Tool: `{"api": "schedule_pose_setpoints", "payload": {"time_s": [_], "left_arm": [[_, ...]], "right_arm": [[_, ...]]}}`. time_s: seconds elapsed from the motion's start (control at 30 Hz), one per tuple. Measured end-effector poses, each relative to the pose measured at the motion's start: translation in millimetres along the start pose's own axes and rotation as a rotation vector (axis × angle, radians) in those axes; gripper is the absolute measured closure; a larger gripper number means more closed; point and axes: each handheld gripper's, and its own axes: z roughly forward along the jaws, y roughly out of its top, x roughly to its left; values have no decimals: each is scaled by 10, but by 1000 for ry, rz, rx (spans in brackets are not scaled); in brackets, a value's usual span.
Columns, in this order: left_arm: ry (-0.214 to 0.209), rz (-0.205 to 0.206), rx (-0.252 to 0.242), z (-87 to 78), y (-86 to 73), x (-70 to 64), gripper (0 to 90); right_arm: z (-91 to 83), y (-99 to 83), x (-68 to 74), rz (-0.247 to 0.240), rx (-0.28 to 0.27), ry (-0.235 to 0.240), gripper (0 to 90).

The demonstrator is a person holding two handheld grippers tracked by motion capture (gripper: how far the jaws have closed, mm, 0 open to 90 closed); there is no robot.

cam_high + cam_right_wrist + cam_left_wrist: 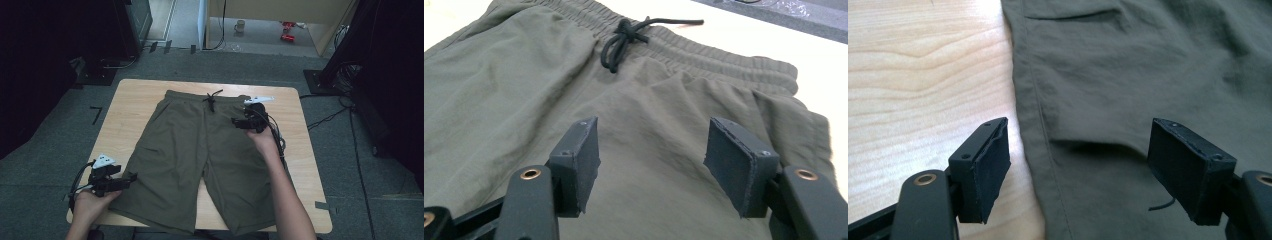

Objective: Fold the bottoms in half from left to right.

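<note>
Both my tongs stand apart, empty. Olive shorts (200,155) lie flat mid-table, hems at the table's (135,92) near edge. Left gripper (131,178) straddles the left outseam; right gripper (236,122) hovers below the drawstring (621,37). Risk: pinching one fabric layer only, dragging wrinkles.

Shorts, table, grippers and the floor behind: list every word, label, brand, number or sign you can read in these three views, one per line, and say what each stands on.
None can be read.
The shorts show no label or print, only a dark drawstring.
The table is bare wood.
The left gripper and right gripper carry no markings.
The mug and red items on the floor are too small and blurred to tell.
</note>
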Motion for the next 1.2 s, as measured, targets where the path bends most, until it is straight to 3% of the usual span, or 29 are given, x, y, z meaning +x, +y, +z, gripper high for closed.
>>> {"api": "schedule_pose_setpoints", "payload": {"time_s": [0.17,0.3,0.4,0.7,0.83,0.93,1.07,1.2], "left_arm": [[6,4,2,-25,-65,-44,254],[12,3,8,-40,-113,-52,254],[19,7,36,-24,-178,-59,261],[35,33,-8,-49,-275,-79,266],[59,63,-26,-44,-311,-130,314],[63,53,-31,-43,-316,-147,319],[47,23,-25,-58,-304,-163,404],[44,25,-23,-62,-302,-172,457]], "right_arm": [[82,43,83,-19,10,7,378],[115,73,131,-23,-18,11,391],[171,135,178,-31,0,15,390],[310,273,347,-48,5,41,397],[402,329,446,-66,8,47,393],[471,365,511,-66,3,56,391],[549,388,568,-46,-13,74,391],[627,401,622,-28,-16,88,391]]}}
